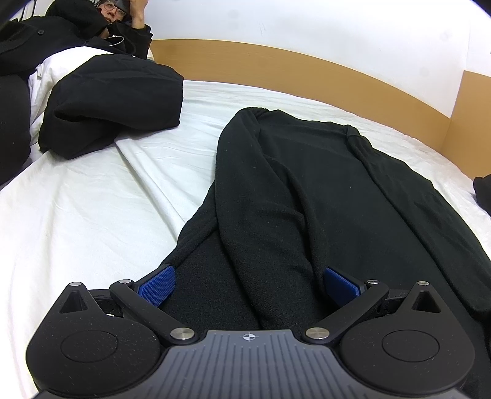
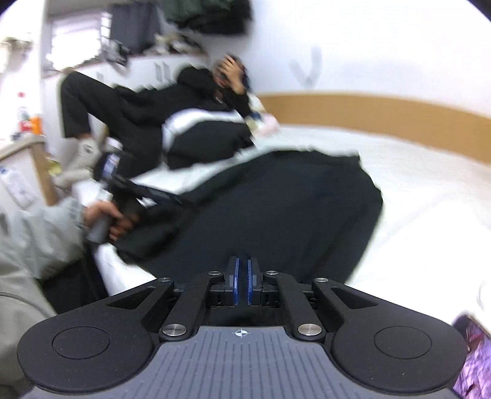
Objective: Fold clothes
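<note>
Left wrist view: the left hand-held gripper [image 1: 249, 284] is spread wide, its blue pads [image 1: 158, 285] apart on either side of the near end of a black garment [image 1: 294, 190]. The garment lies lengthwise straight ahead of the gripper on the white bed sheet [image 1: 92, 214], with folds running away toward the wooden headboard [image 1: 307, 66]. Whether the pads touch the cloth cannot be told; the garment's near end is hidden under the gripper body. Ahead and to the left a second black bundle [image 1: 116, 101] rests on a white pillow [image 1: 46, 79], and behind it a reclining person in black [image 1: 76, 27] is cut off by the frame. A dark shape at the right edge is cut off and unidentifiable.

Right wrist view: heavily blurred. The right hand-held gripper [image 2: 242, 284] has its pads pressed nearly together with only a thin gap between them, and nothing visible sits between them. The black garment [image 2: 276, 208] spreads just ahead of it on the bed [image 2: 429, 190]. To the left, a hand [image 2: 107, 221] in a grey sleeve holds the other gripper's handle at the garment's left edge. Shelves with clutter in the far left background are too smeared to read. A purple patterned object [image 2: 472, 353] at the lower right is cut off.
</note>
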The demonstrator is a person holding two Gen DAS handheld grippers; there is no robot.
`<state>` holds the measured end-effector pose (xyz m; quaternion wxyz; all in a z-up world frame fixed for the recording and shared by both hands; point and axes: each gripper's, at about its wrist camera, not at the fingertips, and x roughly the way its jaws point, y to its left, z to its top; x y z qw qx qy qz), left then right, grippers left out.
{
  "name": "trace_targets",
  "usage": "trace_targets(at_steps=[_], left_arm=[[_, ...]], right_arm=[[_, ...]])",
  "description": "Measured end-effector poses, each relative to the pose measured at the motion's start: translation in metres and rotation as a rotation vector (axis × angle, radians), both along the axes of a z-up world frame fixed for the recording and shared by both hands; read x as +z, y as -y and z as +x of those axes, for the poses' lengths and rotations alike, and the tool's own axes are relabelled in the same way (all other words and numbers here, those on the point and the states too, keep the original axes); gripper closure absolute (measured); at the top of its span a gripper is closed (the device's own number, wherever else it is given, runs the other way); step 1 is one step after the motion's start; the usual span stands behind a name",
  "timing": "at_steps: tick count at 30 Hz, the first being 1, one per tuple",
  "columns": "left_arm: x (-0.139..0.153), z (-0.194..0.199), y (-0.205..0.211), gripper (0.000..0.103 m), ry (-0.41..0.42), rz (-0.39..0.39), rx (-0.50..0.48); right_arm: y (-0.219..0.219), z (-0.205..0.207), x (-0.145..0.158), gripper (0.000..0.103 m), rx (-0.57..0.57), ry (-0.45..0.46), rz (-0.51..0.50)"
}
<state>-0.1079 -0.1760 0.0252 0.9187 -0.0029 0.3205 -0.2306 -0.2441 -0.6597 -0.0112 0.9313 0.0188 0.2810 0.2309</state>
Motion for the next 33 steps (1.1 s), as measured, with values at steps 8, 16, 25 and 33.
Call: trace_targets(at_steps=[8,16,25,33], left_arm=[[0.0,0.0,-0.004,0.001,-0.004,-0.021,-0.001],[0.0,0.0,-0.004,0.001,-0.004,-0.024,0.0],[0.0,-0.001,0.001,0.001,0.003,0.005,0.005],[0.0,-0.002,0.006,0.001,0.007,0.043,0.008]], right_arm=[[-0.01,0.038,-0.053,0.075,-0.023,-0.191,-0.037],[-0.023,0.045,-0.063,0.052,-0.066,-0.115,-0.004],[-0.021,0.025,-0.047,0.099,-0.061,-0.009,0.001],[-0.01,0.002,-0.027,0.1,-0.066,0.058,0.027]])
